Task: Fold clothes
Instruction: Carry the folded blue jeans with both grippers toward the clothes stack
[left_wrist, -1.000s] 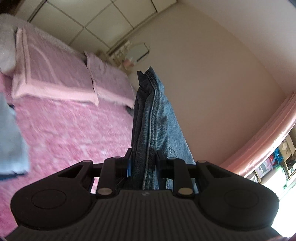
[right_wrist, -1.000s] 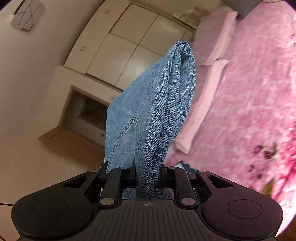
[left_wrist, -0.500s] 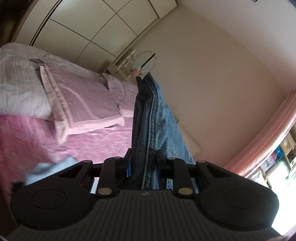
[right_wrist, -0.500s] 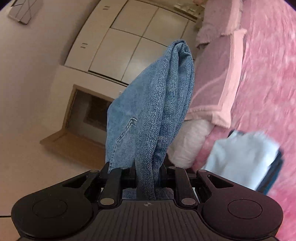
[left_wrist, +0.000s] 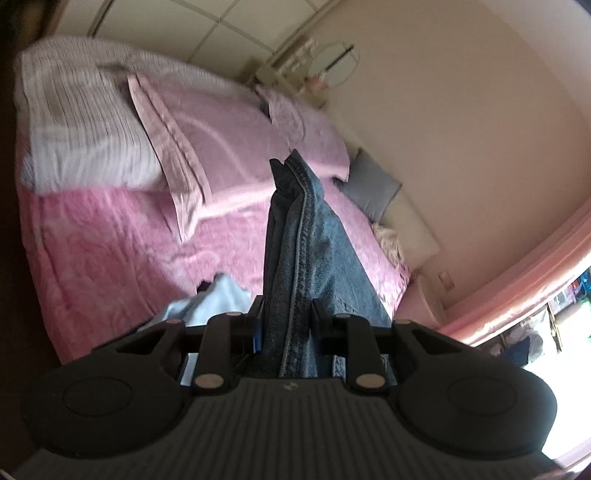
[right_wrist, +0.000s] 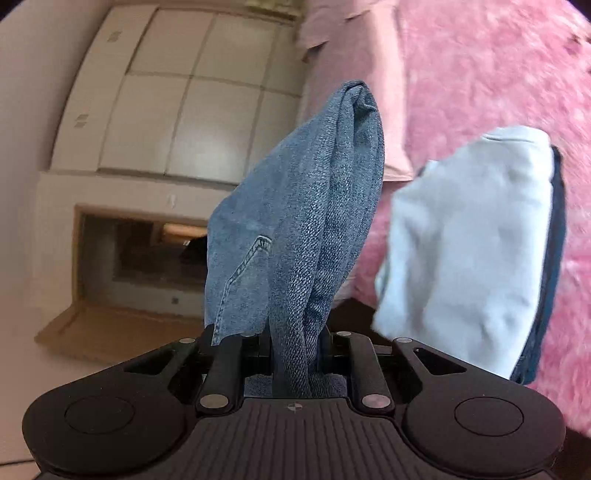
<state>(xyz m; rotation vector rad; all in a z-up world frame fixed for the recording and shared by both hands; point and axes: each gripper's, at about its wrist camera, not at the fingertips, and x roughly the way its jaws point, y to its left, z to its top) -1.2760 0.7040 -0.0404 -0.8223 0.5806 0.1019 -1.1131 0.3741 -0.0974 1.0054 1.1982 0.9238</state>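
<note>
jeans (left_wrist: 314, 251): blue denim, bunched and held off the bed, standing up from between the fingers in both wrist views; a stitched seam runs along the fold in the left view, a pocket corner shows in the right view (right_wrist: 295, 229).
left gripper (left_wrist: 286, 321): fingers pressed in on a thick fold of the jeans, pinching it.
right gripper (right_wrist: 293, 341): fingers clamped on a gathered wad of the jeans, denim bulging above the pinch.
folded stack (right_wrist: 469, 251): pale blue garment on top of a dark one, lying on the bed just past the right gripper; its pale corner (left_wrist: 218, 299) shows just beyond the left gripper.
bed (left_wrist: 110, 251): pink fuzzy blanket covers it, below both grippers.
pillows (left_wrist: 229, 147): pink, at the head of the bed; a white striped one (left_wrist: 81, 133) beside them.
grey cushion (left_wrist: 369, 184): at the far edge of the bed near the wall.
wardrobe (right_wrist: 177, 107): cream panelled doors beyond the bed, blurred.
</note>
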